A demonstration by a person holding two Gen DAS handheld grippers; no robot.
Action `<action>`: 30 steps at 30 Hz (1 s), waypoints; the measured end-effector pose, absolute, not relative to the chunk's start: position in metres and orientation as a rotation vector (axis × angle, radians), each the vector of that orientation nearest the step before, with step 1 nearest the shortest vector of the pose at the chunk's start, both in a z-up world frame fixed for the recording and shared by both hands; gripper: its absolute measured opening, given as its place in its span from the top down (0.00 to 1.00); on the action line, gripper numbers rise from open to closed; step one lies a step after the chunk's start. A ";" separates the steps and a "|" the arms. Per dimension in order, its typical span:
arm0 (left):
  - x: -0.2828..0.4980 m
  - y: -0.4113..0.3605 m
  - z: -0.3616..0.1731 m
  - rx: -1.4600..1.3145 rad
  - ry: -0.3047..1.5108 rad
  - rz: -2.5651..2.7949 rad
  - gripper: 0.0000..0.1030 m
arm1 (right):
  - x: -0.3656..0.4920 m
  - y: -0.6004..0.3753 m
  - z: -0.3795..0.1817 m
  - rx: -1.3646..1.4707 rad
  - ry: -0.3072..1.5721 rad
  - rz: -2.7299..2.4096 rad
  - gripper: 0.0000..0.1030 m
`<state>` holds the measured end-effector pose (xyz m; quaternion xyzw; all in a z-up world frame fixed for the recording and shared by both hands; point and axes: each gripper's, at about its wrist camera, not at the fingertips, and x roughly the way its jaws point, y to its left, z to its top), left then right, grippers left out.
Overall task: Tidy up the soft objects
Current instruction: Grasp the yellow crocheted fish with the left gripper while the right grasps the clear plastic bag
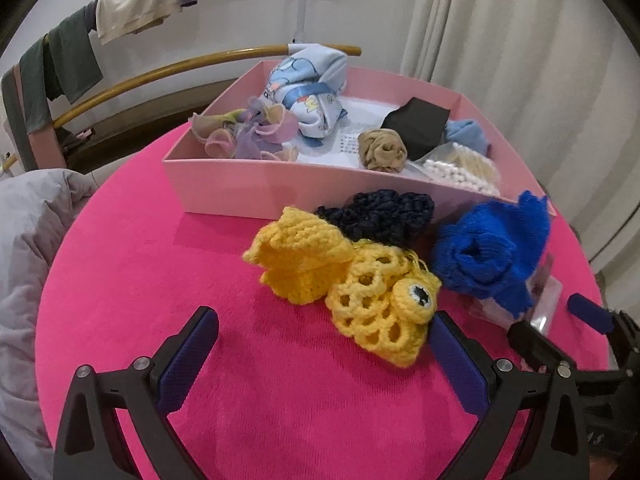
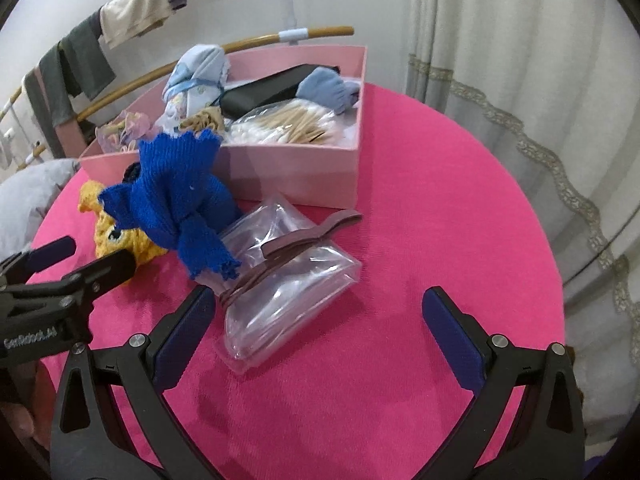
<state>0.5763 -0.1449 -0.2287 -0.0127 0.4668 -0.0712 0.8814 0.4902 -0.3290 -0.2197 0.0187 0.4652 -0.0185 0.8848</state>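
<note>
On the round table (image 1: 260,400) with its hot-pink cloth, the left gripper (image 1: 324,344) hovers low with its jaws spread wide and nothing between them. A yellow crocheted fish (image 1: 360,292) lies just ahead, its head touching or almost touching the inner face of the right-hand jaw at about 2 o'clock from the gripper's centre. Behind the fish, toward 12 o'clock, a dark navy crocheted piece (image 1: 380,216) rests against the front wall of the pink box (image 1: 256,184). At 3 o'clock from the fish sits a rolled royal-blue knitted item (image 1: 488,256), partly on top of a clear plastic pouch (image 1: 544,300).

From the right wrist view, the right gripper (image 2: 316,320) is also wide open and holds nothing. The clear pouch (image 2: 288,280) lies just ahead of its left-hand jaw at about 11 o'clock, with brown hair ties (image 2: 256,276) wrapped over it and a brown clip-like strip (image 2: 316,232) lying on top. The blue knit (image 2: 180,196) stands at the pouch's 10 o'clock, overlapping its far corner, with the fish (image 2: 116,240) partly hidden behind it.

Inside the box (image 2: 296,172) are a pale blue printed cloth bundle (image 1: 308,92), pastel sheer scrunchies (image 1: 240,136), a beige scrunchie (image 1: 382,150), a black case (image 1: 416,124), a light blue sock-like piece (image 2: 328,90) and a bag of cotton swabs (image 2: 288,124).

Clothes hang on a drying rack (image 1: 132,4) at 10 o'clock beyond the table.
</note>
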 end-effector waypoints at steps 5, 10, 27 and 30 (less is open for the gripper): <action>0.589 -0.147 -0.237 -0.035 0.973 -0.143 0.00 | 0.502 -0.324 -0.224 0.018 0.976 -0.006 0.00; 0.591 -0.142 -0.237 -0.040 0.952 -0.156 0.22 | 0.515 -0.314 -0.227 -0.027 0.987 0.019 0.00; 0.552 -0.110 -0.218 -0.043 0.938 -0.197 0.80 | 0.474 -0.319 -0.217 0.020 0.956 0.004 0.40; 0.540 -0.106 -0.214 -0.047 0.934 -0.208 0.81 | 0.463 -0.321 -0.216 0.031 0.959 -0.005 0.40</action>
